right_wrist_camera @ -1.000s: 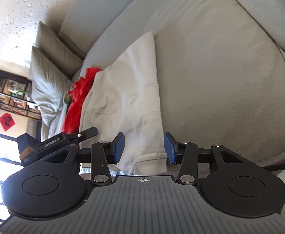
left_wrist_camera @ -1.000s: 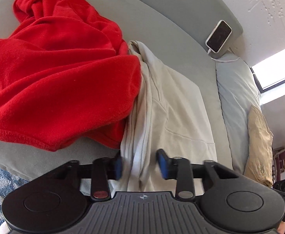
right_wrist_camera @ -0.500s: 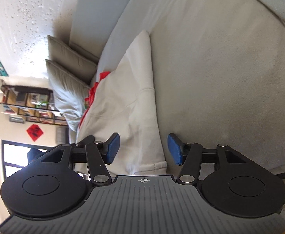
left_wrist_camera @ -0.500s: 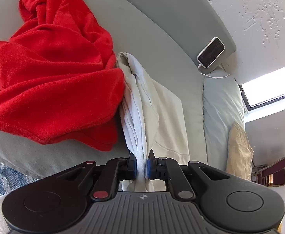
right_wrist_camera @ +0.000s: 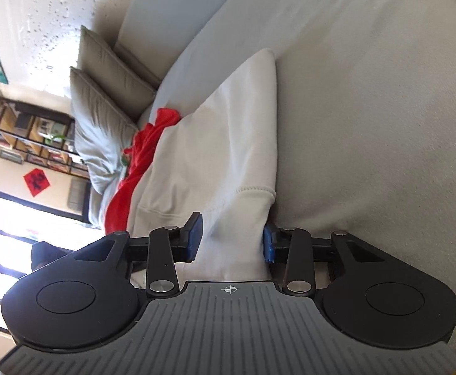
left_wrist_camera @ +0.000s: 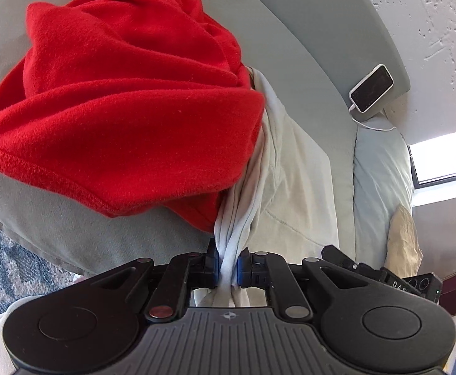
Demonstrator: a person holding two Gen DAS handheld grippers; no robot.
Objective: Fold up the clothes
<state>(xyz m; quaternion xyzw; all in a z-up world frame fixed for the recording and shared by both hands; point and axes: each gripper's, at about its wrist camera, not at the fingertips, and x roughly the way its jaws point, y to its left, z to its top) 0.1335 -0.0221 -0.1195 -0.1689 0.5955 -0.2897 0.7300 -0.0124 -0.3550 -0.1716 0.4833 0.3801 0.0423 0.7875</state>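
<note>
Red fleece (left_wrist_camera: 128, 118) hides cream garment's (left_wrist_camera: 293, 175) edge

Fleece (left_wrist_camera: 128, 109) lies bunched on sofa seat (left_wrist_camera: 56, 234), left of sweatshirt (left_wrist_camera: 293, 168) & overlapping its edge. Phone (left_wrist_camera: 371, 88) sits on backrest top behind, w/ cushion (left_wrist_camera: 381, 187) to the right. Left gripper (left_wrist_camera: 228, 267) sits at sweatshirt's near edge; right gripper (right_wrist_camera: 231, 240) straddles its hem. Pillows (right_wrist_camera: 103, 125) stand beyond fleece.
</note>
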